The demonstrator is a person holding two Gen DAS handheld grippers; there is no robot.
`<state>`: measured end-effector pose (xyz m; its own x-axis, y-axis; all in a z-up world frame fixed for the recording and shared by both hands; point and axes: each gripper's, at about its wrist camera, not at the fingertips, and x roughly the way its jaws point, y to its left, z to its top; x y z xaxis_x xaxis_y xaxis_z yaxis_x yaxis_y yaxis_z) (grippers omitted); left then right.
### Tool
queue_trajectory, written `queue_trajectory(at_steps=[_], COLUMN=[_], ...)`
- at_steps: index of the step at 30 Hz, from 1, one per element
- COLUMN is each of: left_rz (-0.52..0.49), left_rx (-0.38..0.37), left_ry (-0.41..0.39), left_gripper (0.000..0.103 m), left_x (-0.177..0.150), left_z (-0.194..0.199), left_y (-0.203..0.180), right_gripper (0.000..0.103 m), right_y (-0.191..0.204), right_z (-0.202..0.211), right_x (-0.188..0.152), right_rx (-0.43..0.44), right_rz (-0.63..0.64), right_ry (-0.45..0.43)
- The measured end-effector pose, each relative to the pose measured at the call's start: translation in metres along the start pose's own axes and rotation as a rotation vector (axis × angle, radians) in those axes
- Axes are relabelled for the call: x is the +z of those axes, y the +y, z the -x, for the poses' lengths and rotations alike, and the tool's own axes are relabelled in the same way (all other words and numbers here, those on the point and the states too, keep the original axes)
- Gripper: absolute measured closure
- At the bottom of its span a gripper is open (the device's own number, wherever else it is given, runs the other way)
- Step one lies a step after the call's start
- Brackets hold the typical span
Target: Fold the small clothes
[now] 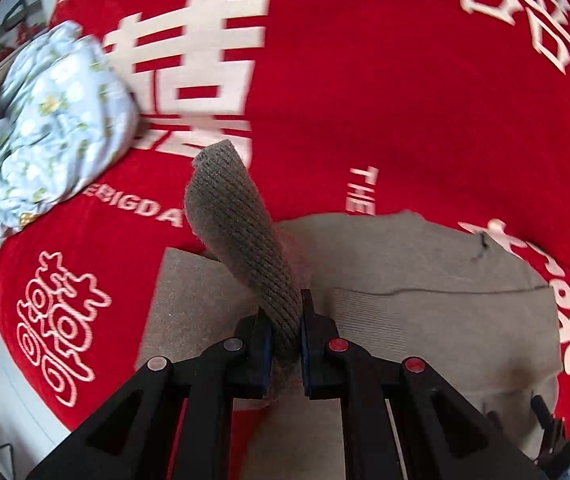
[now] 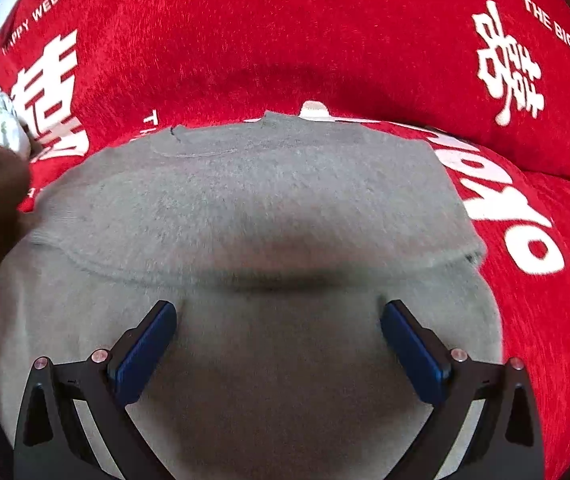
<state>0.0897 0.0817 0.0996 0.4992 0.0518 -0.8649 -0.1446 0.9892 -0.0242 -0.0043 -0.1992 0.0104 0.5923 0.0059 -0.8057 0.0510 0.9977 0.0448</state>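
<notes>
A grey knit sweater (image 1: 425,320) lies spread on a red cloth-covered surface. My left gripper (image 1: 287,320) is shut on the sweater's ribbed sleeve (image 1: 237,216) and holds it lifted, the cuff end sticking up and away. In the right wrist view the sweater (image 2: 245,208) fills the middle, with a fold across it. My right gripper (image 2: 279,314) is open wide and empty, its blue pads (image 2: 145,352) just above the sweater's near part.
The red cover (image 1: 405,100) with white characters and lettering spreads under everything. A crumpled light blue floral garment (image 1: 49,120) lies at the left; it also shows in the right wrist view (image 2: 1,120). A white floor edge shows at lower left.
</notes>
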Motion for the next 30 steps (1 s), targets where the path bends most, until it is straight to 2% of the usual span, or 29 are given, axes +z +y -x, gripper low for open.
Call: queue_trajectory(at_steps=[11, 30], left_rz=[-0.116, -0.296], left_rx=[-0.011, -0.047], left_ry=[0.010, 0.008], left_gripper=[0.091, 0.091], left_x=[-0.009, -0.039], left_z=[0.006, 0.018], left_y=[-0.098, -0.239], right_gripper=[0.000, 0.000], right_y=[-0.060, -0.112], right_z=[0.030, 0.047], right_x=[-0.026, -0.045], right_rx=[-0.019, -0.011], right_rz=[-0.080, -0.126], right_ry=[-0.029, -0.071])
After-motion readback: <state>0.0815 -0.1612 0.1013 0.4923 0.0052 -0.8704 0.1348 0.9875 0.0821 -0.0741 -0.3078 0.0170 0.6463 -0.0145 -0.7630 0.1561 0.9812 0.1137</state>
